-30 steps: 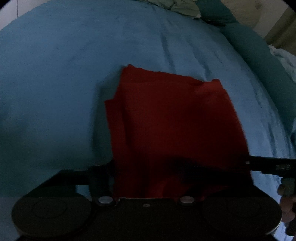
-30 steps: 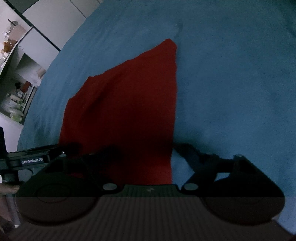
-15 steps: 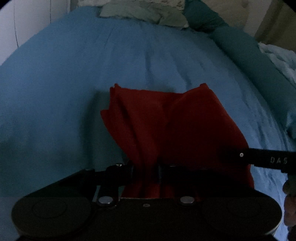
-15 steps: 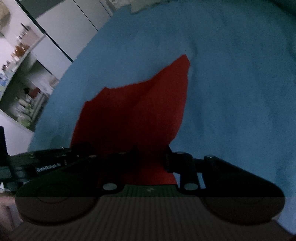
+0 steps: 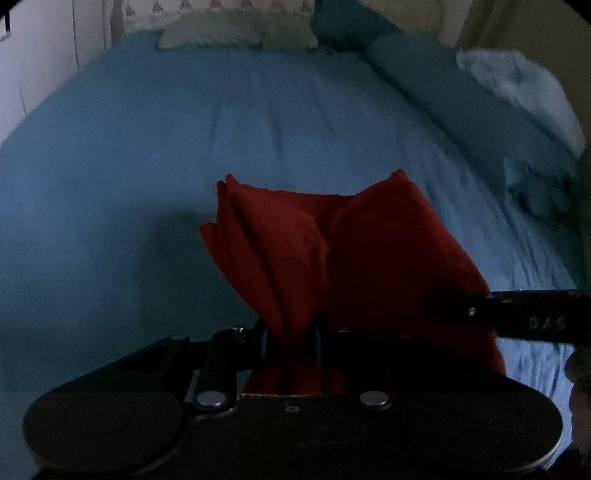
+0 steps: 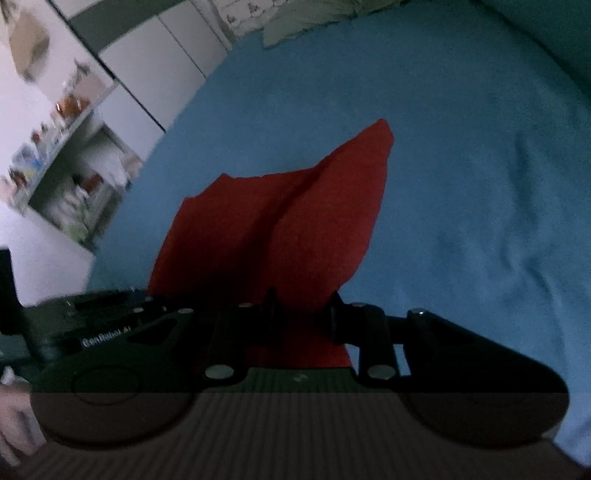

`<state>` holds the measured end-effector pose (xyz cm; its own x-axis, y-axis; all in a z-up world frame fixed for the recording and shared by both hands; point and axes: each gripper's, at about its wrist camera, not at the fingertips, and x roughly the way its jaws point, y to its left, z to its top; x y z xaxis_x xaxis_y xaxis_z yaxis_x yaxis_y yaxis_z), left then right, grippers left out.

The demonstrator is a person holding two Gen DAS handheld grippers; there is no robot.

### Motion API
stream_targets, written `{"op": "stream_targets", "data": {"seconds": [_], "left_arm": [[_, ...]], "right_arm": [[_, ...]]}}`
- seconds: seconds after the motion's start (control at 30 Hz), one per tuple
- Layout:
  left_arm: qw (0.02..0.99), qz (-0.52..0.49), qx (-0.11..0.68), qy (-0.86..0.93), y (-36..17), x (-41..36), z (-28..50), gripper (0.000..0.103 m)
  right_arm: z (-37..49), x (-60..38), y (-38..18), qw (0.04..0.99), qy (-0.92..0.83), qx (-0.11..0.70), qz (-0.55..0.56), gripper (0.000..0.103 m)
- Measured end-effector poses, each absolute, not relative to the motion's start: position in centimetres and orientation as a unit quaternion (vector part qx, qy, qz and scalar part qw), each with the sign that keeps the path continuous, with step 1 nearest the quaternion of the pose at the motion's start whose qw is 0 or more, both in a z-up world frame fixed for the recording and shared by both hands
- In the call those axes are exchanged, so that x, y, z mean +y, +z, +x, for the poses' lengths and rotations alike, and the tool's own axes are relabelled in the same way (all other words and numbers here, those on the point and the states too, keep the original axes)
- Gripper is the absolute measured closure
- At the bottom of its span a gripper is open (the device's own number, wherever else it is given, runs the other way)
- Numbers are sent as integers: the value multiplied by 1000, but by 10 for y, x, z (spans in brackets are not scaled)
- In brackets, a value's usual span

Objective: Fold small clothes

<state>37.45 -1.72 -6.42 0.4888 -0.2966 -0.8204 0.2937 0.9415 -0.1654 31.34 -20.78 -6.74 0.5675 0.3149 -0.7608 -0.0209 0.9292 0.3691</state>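
A dim bedroom scene. A small red garment [image 5: 369, 251] hangs bunched above a bed covered with a blue sheet [image 5: 147, 147], held up at its near edge by two tools. The left hand-held gripper [image 5: 290, 347] is clamped on a gathered fold of the red fabric. The right hand-held gripper [image 6: 301, 314] is likewise pinched on the cloth beside it, and its black body shows at the right edge of the left view. Pillows [image 5: 236, 33] lie at the head of the bed. Blurred shelves [image 6: 62, 155] stand alongside.
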Motion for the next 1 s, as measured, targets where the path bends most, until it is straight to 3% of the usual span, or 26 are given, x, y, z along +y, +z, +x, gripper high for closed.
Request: {"op": "stream_targets", "data": {"seconds": [0.23,0.33,0.4,0.43,0.47,0.5,0.53,0.57,0.73,1.0], "left_arm": [[870,31,475,-127,-119,-41,344,77],[874,39,469,-121,-118,-44,350,71],[877,51,464,-112,-114,-51,352,61],[880,55,460,-107,-110,-49,350,56],[883,57,455,-101,-105,-45,341,41],[886,59,450,-94,-101,-40,341,23],[891,58,442,-85,-97,-34,339,18],[895,56,436,-80,-94,-28,336,15],[893,49,440,-77,-109,-1,334,15],[901,51,424,-73,-164,12,328,13]], "right_arm": [[267,-233,-144,868,56,472,142,59],[265,-238,-149,871,62,466,143,55],[262,-232,-147,873,69,466,123,51],[259,-233,-144,874,71,468,115,45],[258,-234,-142,873,74,470,111,39],[256,-235,-138,872,75,470,110,24],[251,-237,-132,875,73,465,109,9],[249,-238,-128,879,68,459,108,4],[237,-254,-116,888,41,446,108,0],[234,-266,-170,898,8,425,108,0]]}}
